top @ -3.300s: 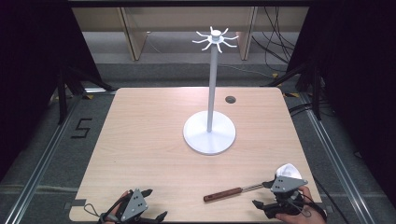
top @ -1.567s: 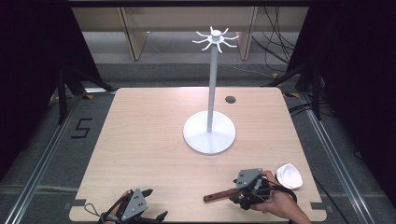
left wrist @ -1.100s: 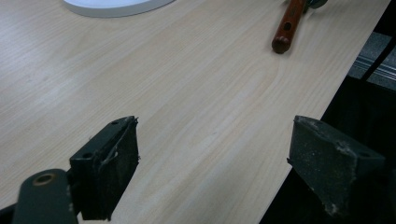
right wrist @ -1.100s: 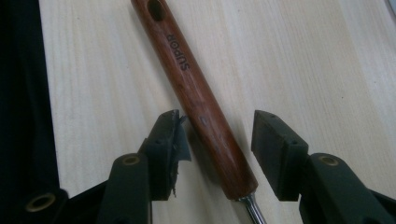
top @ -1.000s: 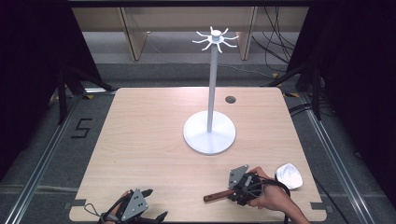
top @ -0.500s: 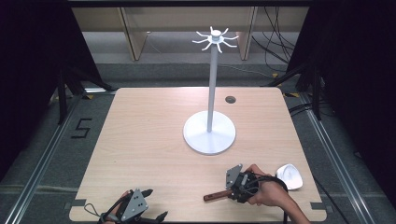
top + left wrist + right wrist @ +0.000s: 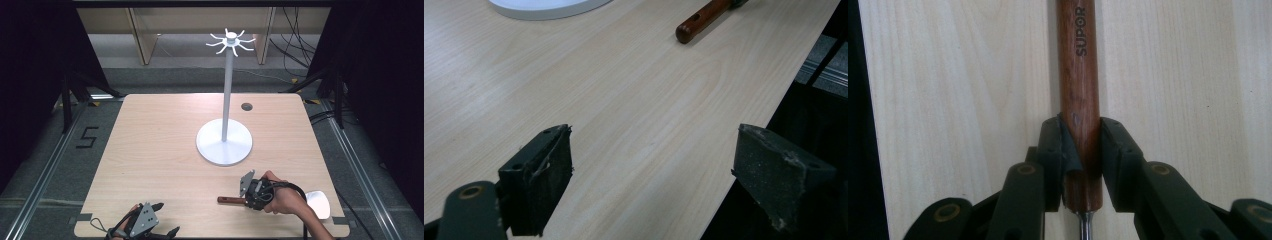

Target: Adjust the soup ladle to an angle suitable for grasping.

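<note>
Where the right gripper [image 7: 1080,165] meets the table, its two black jaws have just been closing and now pinch the round, reddish-brown wooden handle [image 7: 1079,75] of a utensil, the matte pads pressed against both sides of the glossy wood. Black letters along that handle read "SUPOR", and a thin metal shaft [image 7: 1084,227] leaves its lower end between the jaws. Seen from the high view, the handle [image 7: 231,200] lies flat near the table's front edge, pointing left from the right gripper [image 7: 254,192], and a white spoon-shaped bowl [image 7: 318,204] shows just past the person's hand, near the right front corner. At the front left, the left gripper [image 7: 654,185] hangs just above the wood with its worn, gritty black pads spread wide and nothing between them; the brown handle tip [image 7: 704,19], with a small hole, lies well apart from it. Under all this is a pale, fine-grained wooden table [image 7: 160,150], with a white metal stand [image 7: 224,145] on a round base, its thin pole topped by a ring of curved hooks. A "5" [image 7: 87,137] is taped on the grey floor to the left.
</note>
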`<state>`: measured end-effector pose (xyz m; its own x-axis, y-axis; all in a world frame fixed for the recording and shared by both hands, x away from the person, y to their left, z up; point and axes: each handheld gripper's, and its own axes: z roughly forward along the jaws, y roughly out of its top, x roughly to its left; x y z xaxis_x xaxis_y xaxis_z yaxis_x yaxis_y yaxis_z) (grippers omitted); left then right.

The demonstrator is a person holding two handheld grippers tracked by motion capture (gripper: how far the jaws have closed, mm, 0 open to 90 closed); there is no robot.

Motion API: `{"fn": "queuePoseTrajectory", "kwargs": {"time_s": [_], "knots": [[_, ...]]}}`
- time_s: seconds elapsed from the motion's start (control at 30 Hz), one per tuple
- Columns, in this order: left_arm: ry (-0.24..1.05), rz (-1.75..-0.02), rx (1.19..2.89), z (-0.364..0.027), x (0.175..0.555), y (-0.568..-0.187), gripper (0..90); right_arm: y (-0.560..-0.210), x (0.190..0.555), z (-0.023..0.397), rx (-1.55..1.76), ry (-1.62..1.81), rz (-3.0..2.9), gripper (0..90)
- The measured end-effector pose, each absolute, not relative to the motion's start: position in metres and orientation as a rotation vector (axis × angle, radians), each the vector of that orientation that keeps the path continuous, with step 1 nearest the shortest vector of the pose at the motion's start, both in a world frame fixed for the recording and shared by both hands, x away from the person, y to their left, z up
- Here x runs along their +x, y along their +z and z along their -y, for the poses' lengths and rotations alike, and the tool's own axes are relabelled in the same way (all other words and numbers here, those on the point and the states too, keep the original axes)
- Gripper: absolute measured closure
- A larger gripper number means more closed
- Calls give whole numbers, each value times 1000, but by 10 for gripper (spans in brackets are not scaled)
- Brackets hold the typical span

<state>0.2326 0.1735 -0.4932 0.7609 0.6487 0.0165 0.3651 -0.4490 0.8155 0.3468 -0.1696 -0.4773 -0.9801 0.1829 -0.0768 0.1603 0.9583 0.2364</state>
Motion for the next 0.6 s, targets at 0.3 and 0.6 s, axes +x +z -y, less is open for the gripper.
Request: {"fn": "queuePoseTrajectory", "kwargs": {"time_s": [0.3, 0.6], "knots": [[431, -747, 2112, -175, 234, -492, 152, -476, 346, 162, 281, 266, -3023, 734], [408, -748, 2109, -176, 234, -491, 152, -474, 343, 155, 268, 185, -3021, 739]]}}
